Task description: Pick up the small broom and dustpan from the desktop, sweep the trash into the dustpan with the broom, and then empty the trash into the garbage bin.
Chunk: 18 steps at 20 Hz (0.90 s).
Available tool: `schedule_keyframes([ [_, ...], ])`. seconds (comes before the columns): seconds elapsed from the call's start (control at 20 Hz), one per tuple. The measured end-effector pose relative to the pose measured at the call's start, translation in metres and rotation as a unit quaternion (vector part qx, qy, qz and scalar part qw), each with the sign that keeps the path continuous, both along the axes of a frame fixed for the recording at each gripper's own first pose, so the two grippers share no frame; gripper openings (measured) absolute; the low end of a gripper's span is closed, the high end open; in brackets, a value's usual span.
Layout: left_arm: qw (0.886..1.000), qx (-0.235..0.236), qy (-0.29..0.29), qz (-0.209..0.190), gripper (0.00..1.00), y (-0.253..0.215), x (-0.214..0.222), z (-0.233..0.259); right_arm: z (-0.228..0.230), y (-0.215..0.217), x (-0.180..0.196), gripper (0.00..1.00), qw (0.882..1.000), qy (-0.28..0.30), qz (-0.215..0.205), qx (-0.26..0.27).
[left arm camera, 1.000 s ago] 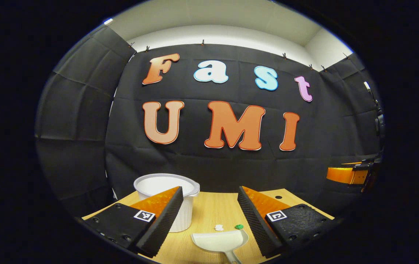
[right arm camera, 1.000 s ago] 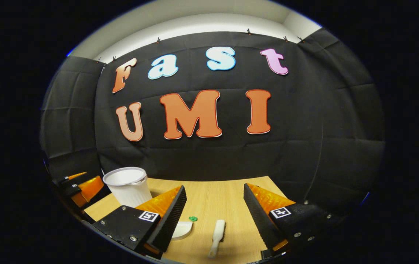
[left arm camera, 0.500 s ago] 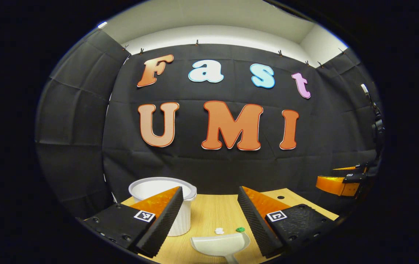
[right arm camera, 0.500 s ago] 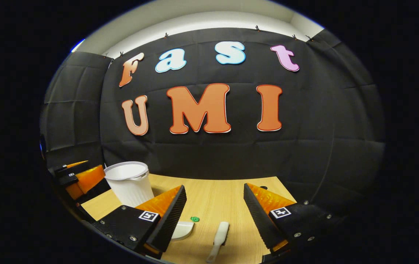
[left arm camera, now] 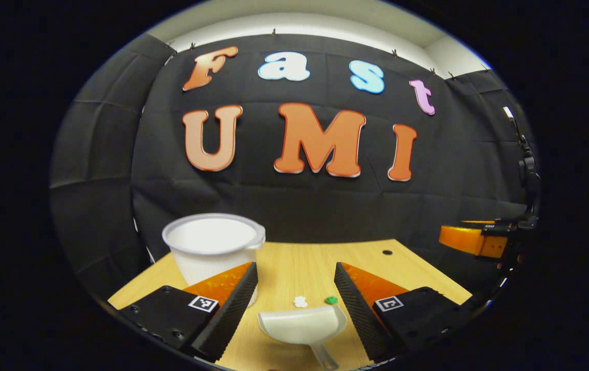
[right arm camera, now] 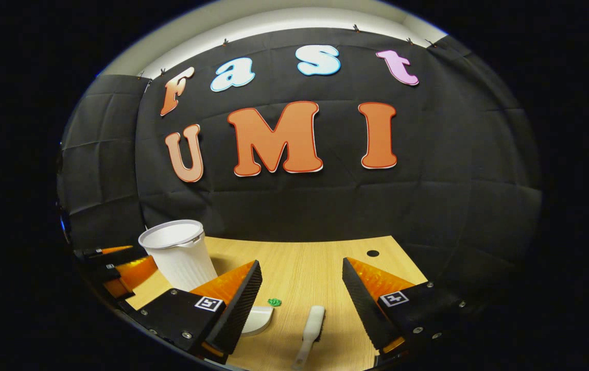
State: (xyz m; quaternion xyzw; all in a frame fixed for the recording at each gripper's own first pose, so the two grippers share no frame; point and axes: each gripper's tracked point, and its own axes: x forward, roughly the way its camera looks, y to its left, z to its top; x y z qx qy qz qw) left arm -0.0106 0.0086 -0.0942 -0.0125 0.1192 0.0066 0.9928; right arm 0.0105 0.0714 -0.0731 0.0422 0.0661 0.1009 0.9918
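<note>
On the desk, both grippers hover wide open, empty — left gripper (left arm camera: 295, 304) over dustpan (left arm camera: 302, 325), right gripper (right arm camera: 302, 301) over broom (right arm camera: 311, 331) — next, lower and grasp handles.

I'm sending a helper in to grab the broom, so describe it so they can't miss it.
Start at the white ribbed bin at the back left of the wooden desk. Nearer and to the right lies the white dustpan, and right of that the small broom. It is the only long, thin stick, with dark bristles along one side.
</note>
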Motion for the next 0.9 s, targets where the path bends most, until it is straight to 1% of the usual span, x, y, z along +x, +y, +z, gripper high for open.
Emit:
schedule_keyframes([
  [0.1,0.997,-0.013,0.071,-0.005,0.95,-0.004,0.001,-0.044,-0.010,-0.002,0.004,0.95,1.000,0.011,-0.002,0.007],
  [0.15,0.995,-0.014,0.103,-0.007,0.93,-0.006,0.000,-0.066,-0.016,-0.004,0.007,0.95,1.000,0.018,0.000,0.010],
  [0.3,0.981,-0.020,0.194,-0.011,0.96,-0.014,-0.006,-0.129,-0.036,-0.012,0.009,0.95,0.999,0.043,0.003,0.025],
  [0.4,0.965,-0.014,0.262,-0.017,0.96,-0.021,-0.014,-0.169,-0.051,-0.020,0.013,0.95,0.998,0.060,0.001,0.033],
  [0.45,0.951,-0.018,0.307,-0.016,0.96,-0.026,-0.021,-0.189,-0.059,-0.025,0.014,0.95,0.997,0.071,0.001,0.036],
  [0.55,0.934,-0.037,0.355,-0.011,0.98,-0.036,-0.024,-0.214,-0.068,-0.030,0.014,0.95,0.995,0.086,0.003,0.041],
  [0.6,0.925,-0.049,0.377,-0.008,0.98,-0.025,-0.024,-0.217,-0.072,-0.034,0.014,0.95,0.995,0.092,0.005,0.041],
  [0.7,0.906,-0.063,0.419,0.001,0.98,-0.020,-0.022,-0.226,-0.081,-0.040,0.017,0.95,0.994,0.099,0.008,0.036],
  [0.8,0.892,-0.058,0.448,0.012,0.98,-0.015,-0.024,-0.224,-0.090,-0.043,0.018,0.95,0.993,0.110,0.015,0.035],
  [0.9,0.882,-0.059,0.466,0.020,0.98,-0.006,-0.018,-0.227,-0.101,-0.044,0.021,0.95,0.991,0.127,0.022,0.041],
])
